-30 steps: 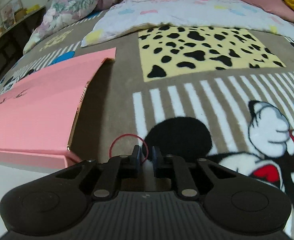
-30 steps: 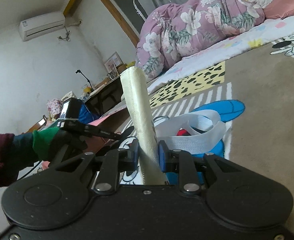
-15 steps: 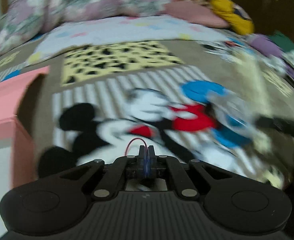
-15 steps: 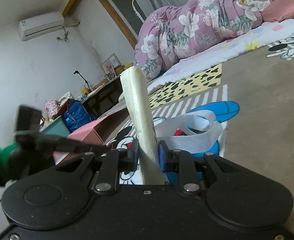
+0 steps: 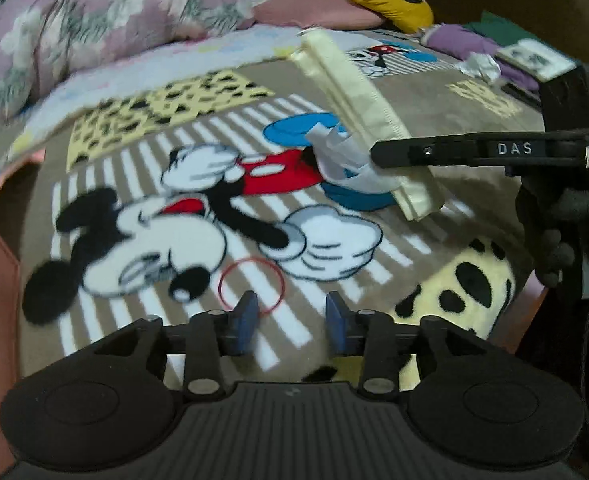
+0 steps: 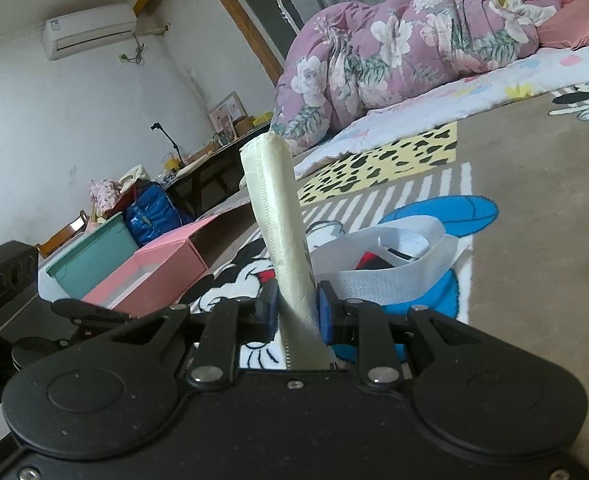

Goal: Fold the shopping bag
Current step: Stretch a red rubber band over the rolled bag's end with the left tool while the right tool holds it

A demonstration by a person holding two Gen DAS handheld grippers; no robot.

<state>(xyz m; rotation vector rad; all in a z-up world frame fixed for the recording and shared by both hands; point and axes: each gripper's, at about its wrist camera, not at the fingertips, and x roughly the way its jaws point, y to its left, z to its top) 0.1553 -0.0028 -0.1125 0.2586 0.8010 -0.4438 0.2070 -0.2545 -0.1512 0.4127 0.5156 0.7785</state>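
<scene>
The shopping bag (image 6: 282, 232) is folded into a narrow cream strip, and my right gripper (image 6: 296, 308) is shut on its lower end, holding it up above the blanket. Its white handles (image 6: 398, 256) hang loose to the right of the strip. In the left wrist view the bag (image 5: 358, 108) slants across the upper right, with the right gripper's fingers (image 5: 406, 152) clamped on it from the right. My left gripper (image 5: 290, 312) hovers low over the blanket, its jaws opening with nothing between the pads. A thin red rubber band (image 5: 250, 284) hangs looped on its left finger.
A cartoon-mouse blanket (image 5: 198, 240) covers the bed. An open pink box (image 6: 154, 268) and a teal bin (image 6: 90, 256) sit to the left. A floral quilt (image 6: 394, 52) and pillows lie at the back. A gloved hand (image 5: 562, 224) holds the right gripper.
The left gripper swung right, away from the pink box and towards the held bag. Its jaws shut, then spread apart, with the red band still on one finger. The right gripper kept still.
</scene>
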